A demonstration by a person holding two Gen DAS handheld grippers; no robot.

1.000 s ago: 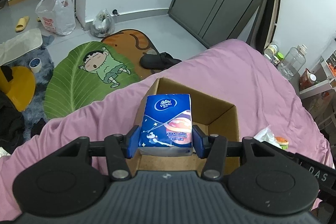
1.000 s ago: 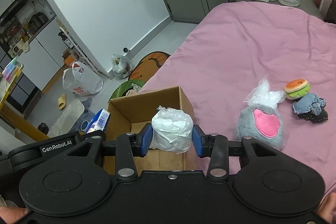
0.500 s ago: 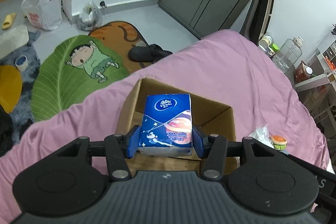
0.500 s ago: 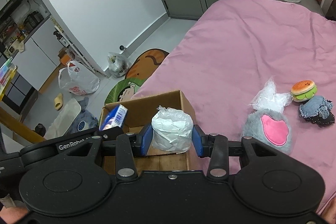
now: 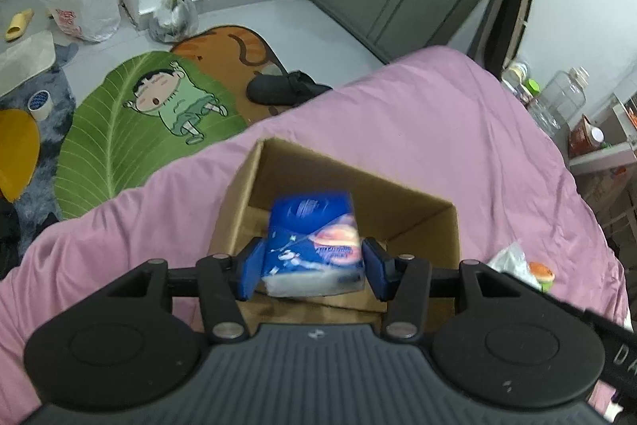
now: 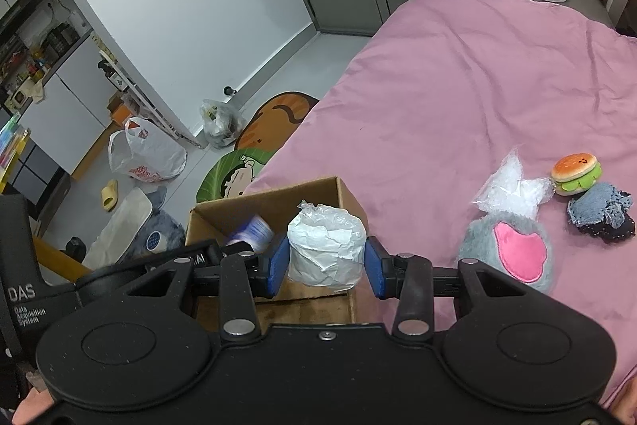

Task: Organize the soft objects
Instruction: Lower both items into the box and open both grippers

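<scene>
Gripping a blue tissue pack (image 5: pixel 314 241) between its blue pads, the left gripper (image 5: pixel 312 267) holds it over the open cardboard box (image 5: pixel 422 222) on the pink bedspread (image 5: pixel 418 114), the pack blurred in the left wrist view. The right gripper (image 6: pixel 325 267) is clamped on a white wrapped paper roll (image 6: pixel 326 245) above the near right side of the same box. A grey plush (image 6: pixel 513 249), clear plastic bag (image 6: pixel 513 186), burger toy (image 6: pixel 575 172) and denim piece (image 6: pixel 601 210) lie on the bedspread, to the right of the box.

Both wrist cameras are looking steeply down, close above the cardboard box (image 5: pixel 418 222) (image 6: pixel 278 198). They are sharing the box and pink bedspread (image 5: pixel 438 130) (image 6: pixel 458 98).
</scene>
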